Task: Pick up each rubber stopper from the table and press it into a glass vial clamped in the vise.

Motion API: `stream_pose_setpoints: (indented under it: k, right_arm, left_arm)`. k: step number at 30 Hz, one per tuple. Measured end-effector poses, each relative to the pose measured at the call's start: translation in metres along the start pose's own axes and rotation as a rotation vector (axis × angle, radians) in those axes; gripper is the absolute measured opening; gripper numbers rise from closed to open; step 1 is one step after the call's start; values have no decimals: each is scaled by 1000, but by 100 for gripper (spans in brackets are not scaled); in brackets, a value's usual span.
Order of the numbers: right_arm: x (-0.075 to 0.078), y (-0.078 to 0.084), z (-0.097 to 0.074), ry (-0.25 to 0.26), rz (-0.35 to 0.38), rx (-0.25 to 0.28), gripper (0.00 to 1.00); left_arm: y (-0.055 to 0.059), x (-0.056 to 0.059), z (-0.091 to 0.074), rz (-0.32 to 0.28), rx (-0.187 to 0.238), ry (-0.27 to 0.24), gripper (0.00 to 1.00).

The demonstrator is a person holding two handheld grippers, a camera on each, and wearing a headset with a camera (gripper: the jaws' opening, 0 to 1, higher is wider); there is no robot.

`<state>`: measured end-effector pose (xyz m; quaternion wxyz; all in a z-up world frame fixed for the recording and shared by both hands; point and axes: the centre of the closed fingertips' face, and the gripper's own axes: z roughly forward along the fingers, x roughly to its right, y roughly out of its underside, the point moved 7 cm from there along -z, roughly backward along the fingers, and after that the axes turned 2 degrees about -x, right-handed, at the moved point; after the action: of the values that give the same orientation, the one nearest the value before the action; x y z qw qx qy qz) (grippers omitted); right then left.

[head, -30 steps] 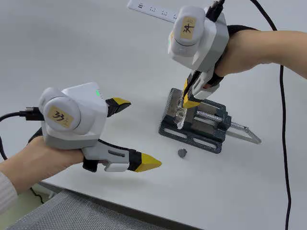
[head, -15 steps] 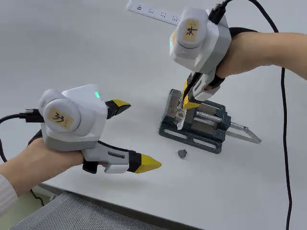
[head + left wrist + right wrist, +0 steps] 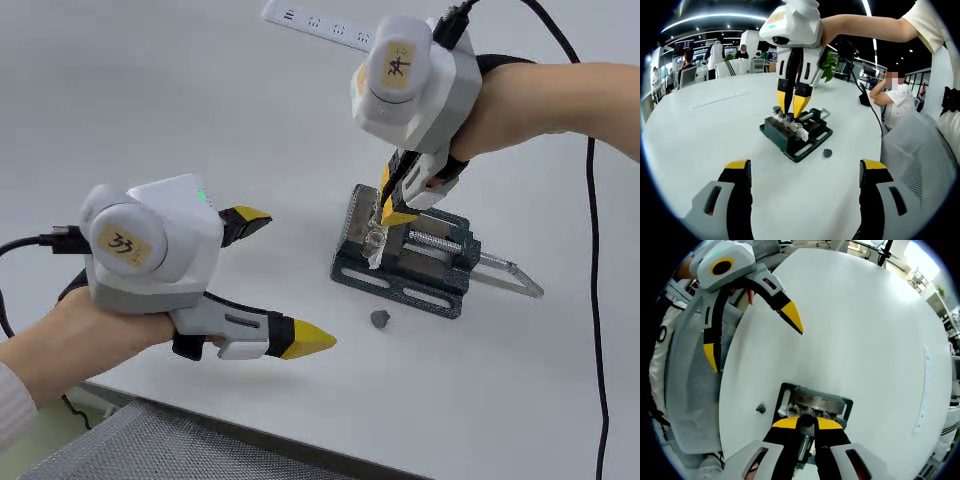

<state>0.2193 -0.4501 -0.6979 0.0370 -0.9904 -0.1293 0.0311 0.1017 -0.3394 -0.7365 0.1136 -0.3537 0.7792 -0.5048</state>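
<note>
A dark bench vise (image 3: 440, 290) stands on the white table and clamps a clear glass vial (image 3: 374, 241) at its left end. My right gripper (image 3: 392, 211) points down just over that vial, its jaws shut on a dark rubber stopper (image 3: 806, 420). Another grey stopper (image 3: 380, 319) lies loose on the table in front of the vise (image 3: 812, 140), seen small in the left gripper view as well (image 3: 827, 153). My left gripper (image 3: 280, 278) hovers to the vise's left, wide open and holding nothing (image 3: 805, 165).
A white power strip (image 3: 320, 22) lies at the table's far side. A black cable (image 3: 592, 250) runs down the right. The vise handle (image 3: 510, 275) sticks out to the right. The table's front edge and a grey mesh seat (image 3: 150, 440) lie below my left hand.
The right gripper has shifted very slightly up and left above the vise. The left gripper, vise and loose stopper stay where they were.
</note>
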Motion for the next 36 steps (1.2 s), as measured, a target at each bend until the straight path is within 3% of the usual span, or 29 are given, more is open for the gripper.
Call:
stream_pose_setpoints:
  k: [36]
  right_arm:
    - [0,3,-6,-2,3,24,14]
  left_arm:
    - [-2,1,1,-6,-2,9,87]
